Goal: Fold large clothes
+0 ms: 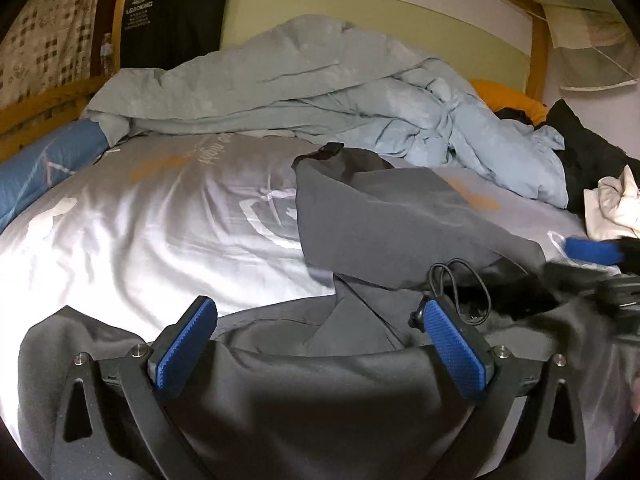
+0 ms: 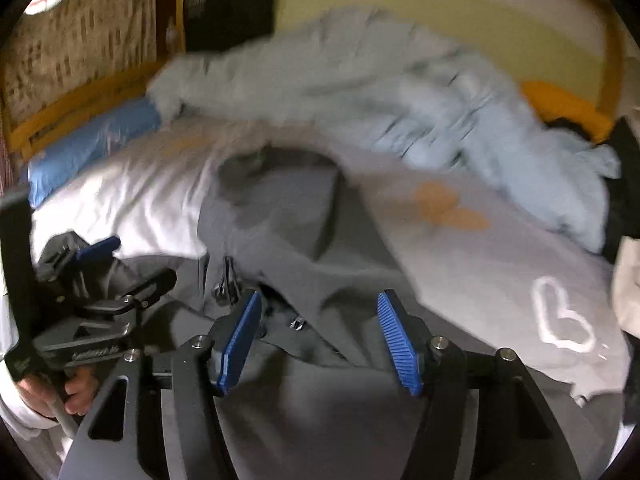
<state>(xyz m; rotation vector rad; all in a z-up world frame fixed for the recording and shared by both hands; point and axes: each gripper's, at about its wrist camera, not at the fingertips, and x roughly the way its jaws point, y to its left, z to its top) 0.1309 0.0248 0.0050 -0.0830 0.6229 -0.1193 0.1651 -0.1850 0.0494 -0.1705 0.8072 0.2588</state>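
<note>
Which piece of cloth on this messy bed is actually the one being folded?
Start at the bed with its pale grey printed sheet; a crumpled light blue duvet is heaped along the far side. Nearer the cameras, the dark grey garment lies spread on the sheet in front of both hand-held grippers. Unlike the duvet and the cream cloth at the right, it is charcoal, with a black drawcord.

Dark grey garment [image 1: 384, 216] on a pale grey sheet [image 1: 140, 220]; light blue duvet [image 1: 360, 100].

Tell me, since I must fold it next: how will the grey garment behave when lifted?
The grey garment looks floppy: it lies creased and draped on the bed. Probably light, since its cloth looks thin. Its loose cord may dangle or snag.
</note>
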